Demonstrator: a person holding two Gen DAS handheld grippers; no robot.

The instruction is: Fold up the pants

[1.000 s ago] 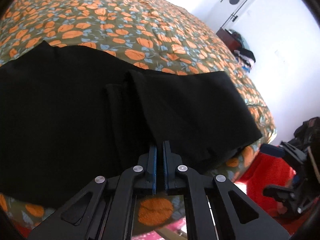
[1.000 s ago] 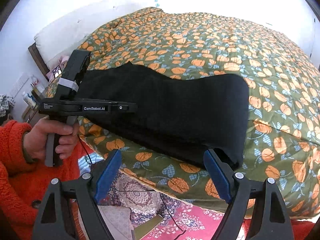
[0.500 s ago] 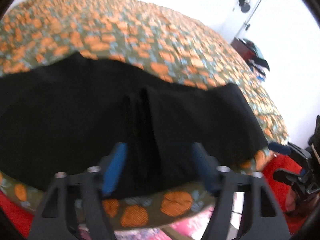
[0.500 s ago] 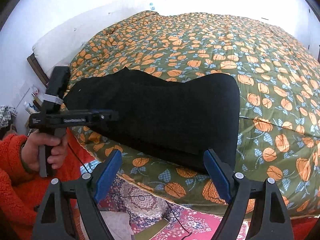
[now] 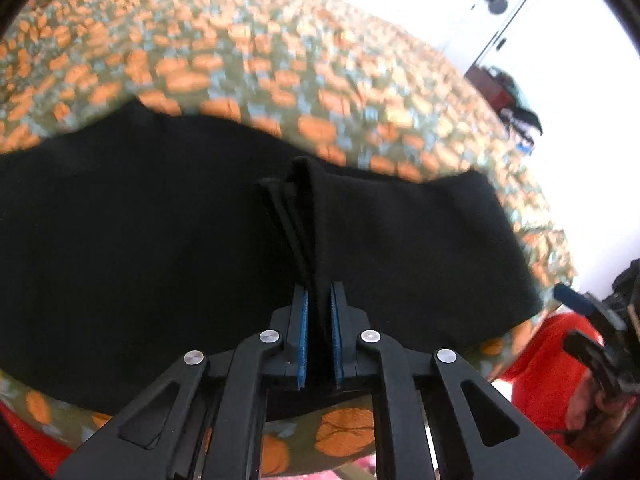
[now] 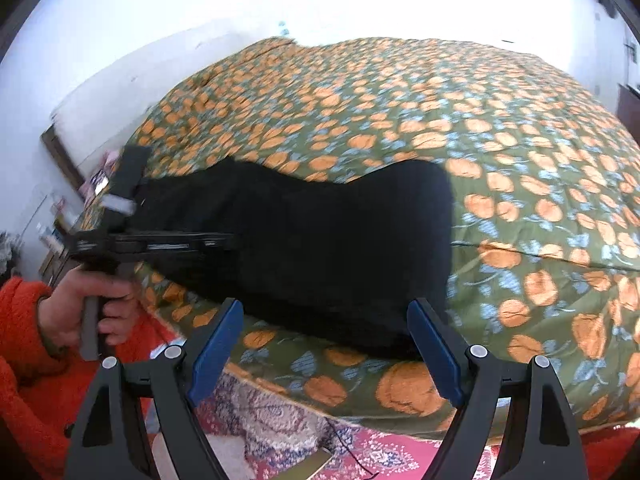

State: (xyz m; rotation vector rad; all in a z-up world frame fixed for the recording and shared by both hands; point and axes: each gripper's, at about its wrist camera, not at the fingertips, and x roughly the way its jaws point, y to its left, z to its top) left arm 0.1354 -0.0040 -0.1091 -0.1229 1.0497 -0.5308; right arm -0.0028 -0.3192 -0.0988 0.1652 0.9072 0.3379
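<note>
Black pants [image 5: 160, 232] lie along the near edge of a bed with a green quilt with orange flowers [image 5: 280, 80]. My left gripper [image 5: 318, 308] is shut on a pinched ridge of the pants' fabric near the middle, its blue pads [image 5: 303, 320] pressing the folds. In the right wrist view the pants [image 6: 320, 240] lie flat, with the left gripper [image 6: 224, 242] at their left part. My right gripper [image 6: 326, 344] is open and empty, hovering off the bed's near edge, below the pants.
The quilt [image 6: 520, 140] covers the whole bed beyond the pants. A patterned pink rug [image 6: 380, 452] lies on the floor below the bed edge. A dark cabinet [image 5: 496, 88] stands by a door at the far right. My arm wears an orange-red sleeve [image 6: 24, 360].
My left gripper was shut, opened half a second ago, and is now shut on a fold of the pants' fabric. The right gripper stayed open and shifted slightly.
</note>
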